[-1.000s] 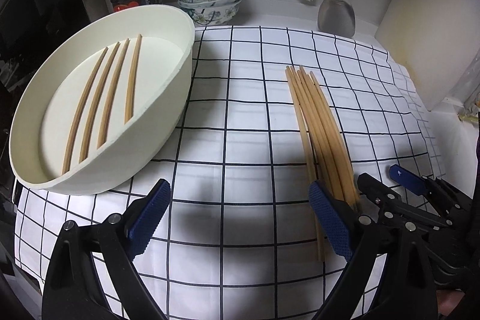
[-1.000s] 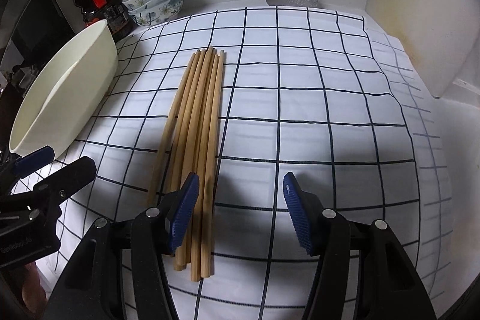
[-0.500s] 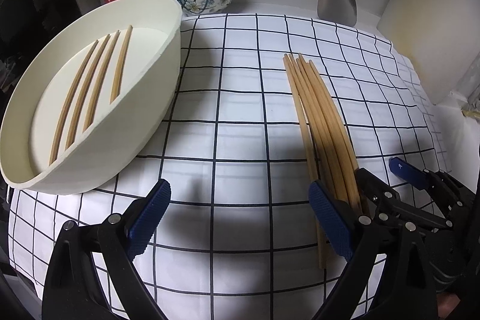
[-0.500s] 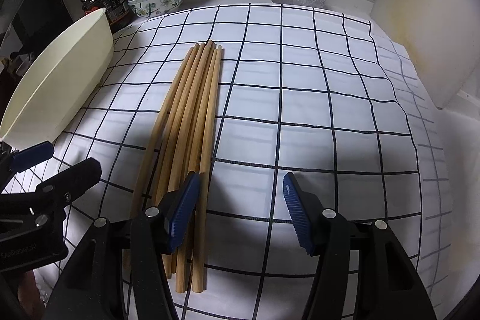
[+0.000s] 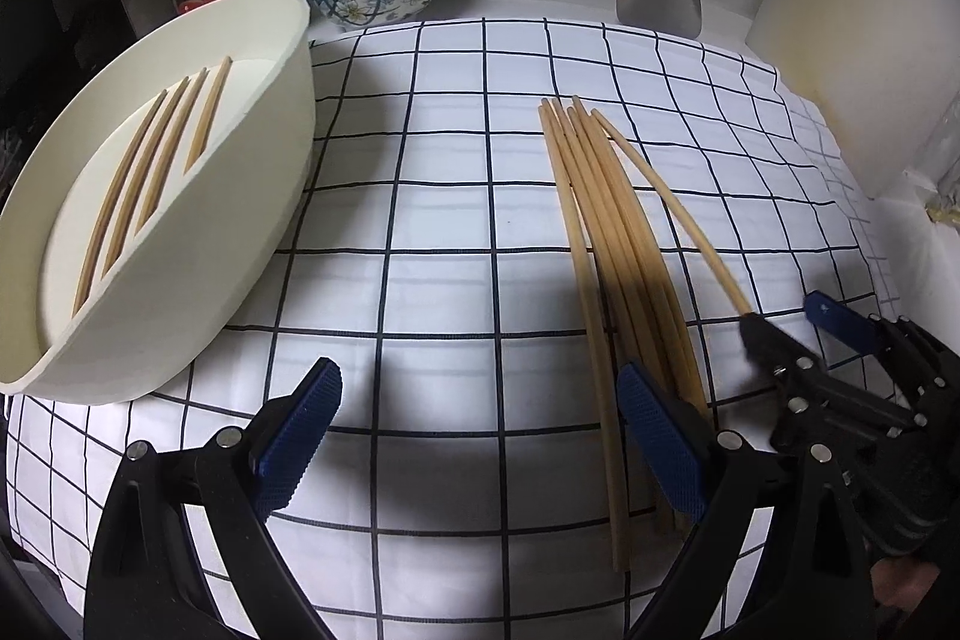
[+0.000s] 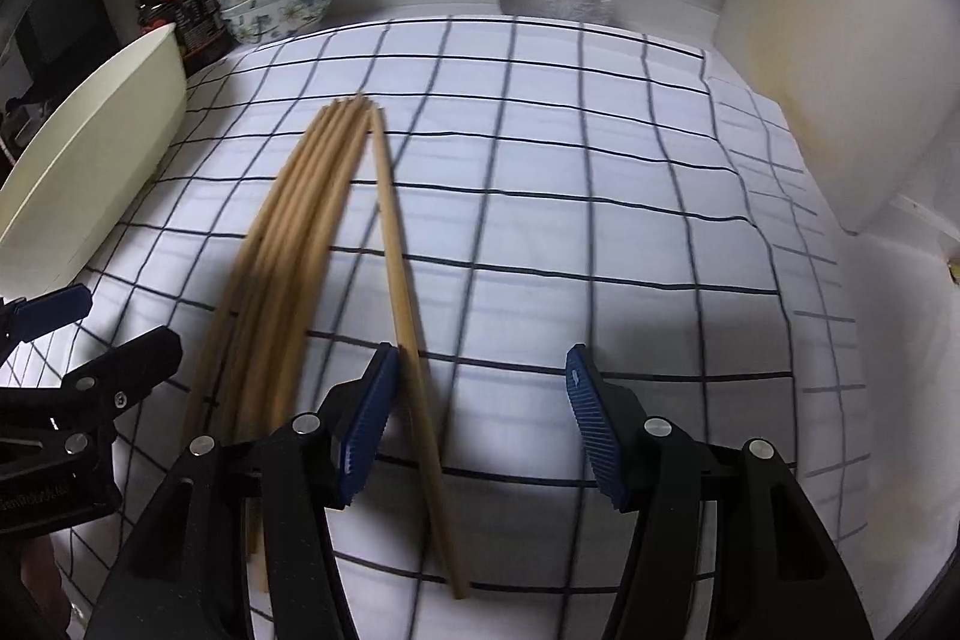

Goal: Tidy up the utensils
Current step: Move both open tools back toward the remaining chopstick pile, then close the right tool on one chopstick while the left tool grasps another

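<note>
At the left edge of the checked cloth I see the cream tray with four chopsticks already lying in it. My left gripper stands wide with nothing between its pads, low over the cloth's near edge, between tray and bundle. The loose chopsticks lie in the cloth's middle, their long axis running from near edge to far edge. One stray chopstick fans off to the right, and it runs just inside the left pad of my right gripper, whose jaws stand about half open around it, not yet pinching. I judge the right hand nearer.
</note>
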{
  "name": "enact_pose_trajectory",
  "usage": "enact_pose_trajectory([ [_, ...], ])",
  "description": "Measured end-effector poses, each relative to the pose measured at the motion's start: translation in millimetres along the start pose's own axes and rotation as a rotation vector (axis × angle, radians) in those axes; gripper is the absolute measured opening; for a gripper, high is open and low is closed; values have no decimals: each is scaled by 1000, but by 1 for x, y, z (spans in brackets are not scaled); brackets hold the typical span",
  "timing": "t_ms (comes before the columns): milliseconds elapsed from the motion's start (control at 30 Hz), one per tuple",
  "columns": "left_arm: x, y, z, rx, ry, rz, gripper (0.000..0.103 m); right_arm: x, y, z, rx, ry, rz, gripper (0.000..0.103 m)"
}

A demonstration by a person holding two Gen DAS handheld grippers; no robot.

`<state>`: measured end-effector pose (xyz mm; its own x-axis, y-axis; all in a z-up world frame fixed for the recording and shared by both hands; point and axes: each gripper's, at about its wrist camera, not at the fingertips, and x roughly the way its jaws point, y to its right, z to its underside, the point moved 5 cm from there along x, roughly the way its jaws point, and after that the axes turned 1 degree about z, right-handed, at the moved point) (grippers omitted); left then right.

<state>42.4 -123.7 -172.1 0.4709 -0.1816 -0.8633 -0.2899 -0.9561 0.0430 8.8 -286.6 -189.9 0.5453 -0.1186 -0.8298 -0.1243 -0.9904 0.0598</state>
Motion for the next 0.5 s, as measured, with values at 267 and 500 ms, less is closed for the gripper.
enact_pose_trajectory([
  [267,16,7,0,25,-17,-32,91,0,14,-1,4,-4,0,56],
  [500,19,14,-4,46,3,-25,77,5,9,-9,-18,7,-13,56],
])
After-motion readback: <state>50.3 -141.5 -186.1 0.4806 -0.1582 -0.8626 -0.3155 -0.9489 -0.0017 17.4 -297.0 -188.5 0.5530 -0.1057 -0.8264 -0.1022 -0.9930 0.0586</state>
